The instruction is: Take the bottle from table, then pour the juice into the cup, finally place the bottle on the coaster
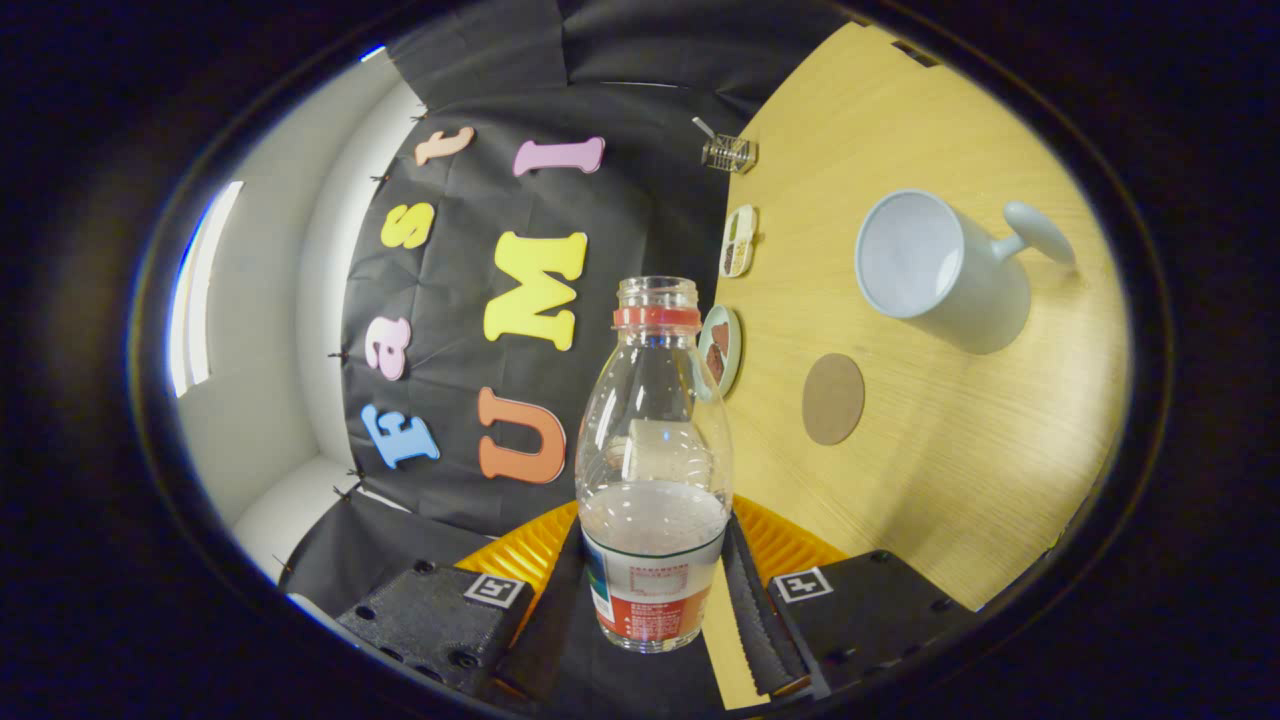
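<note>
A clear plastic bottle (655, 430) with a red neck ring and no cap sits between my fingers, its labelled lower part pressed from both sides. My gripper (650, 600) is shut on it. Clear liquid fills roughly the lower third. The view is rolled, so the wooden table (950, 480) stands along the right side. A pale grey cup (940, 265) with a handle stands on the table beyond the bottle, its inside looking empty. A round brown coaster (832, 398) lies on the table between the cup and the bottle.
At the table's far edge by the black wall are a small round dish (720, 348) with brown pieces, an oblong dish (738, 240) and a small clear holder (727, 153). Bare wood lies around the coaster and cup.
</note>
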The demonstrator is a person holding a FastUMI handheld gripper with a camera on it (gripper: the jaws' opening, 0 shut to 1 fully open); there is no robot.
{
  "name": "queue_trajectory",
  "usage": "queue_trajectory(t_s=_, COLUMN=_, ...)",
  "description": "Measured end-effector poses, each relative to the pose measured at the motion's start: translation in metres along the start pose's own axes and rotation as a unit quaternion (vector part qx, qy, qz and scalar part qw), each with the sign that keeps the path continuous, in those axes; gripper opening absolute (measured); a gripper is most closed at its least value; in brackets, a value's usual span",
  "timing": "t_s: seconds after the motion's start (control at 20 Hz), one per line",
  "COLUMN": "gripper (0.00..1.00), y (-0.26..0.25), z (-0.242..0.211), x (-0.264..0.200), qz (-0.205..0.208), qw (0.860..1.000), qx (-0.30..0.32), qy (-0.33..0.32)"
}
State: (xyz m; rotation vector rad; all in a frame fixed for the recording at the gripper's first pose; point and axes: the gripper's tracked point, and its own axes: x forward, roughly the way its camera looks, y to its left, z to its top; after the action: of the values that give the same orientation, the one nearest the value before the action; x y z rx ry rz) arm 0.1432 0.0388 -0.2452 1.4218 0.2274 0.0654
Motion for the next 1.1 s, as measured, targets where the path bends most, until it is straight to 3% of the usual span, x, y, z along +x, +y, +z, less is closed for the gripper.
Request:
queue_trajectory(t_s=0.4, gripper=0.75, y=0.000, z=0.012, x=0.005, qz=0.017, qw=0.996, qx=0.083, qy=-0.002)
queue_trajectory(t_s=1.1, gripper=0.75, y=-0.001, z=0.027, x=0.006, qz=0.016, qw=0.994, qx=0.107, qy=-0.004)
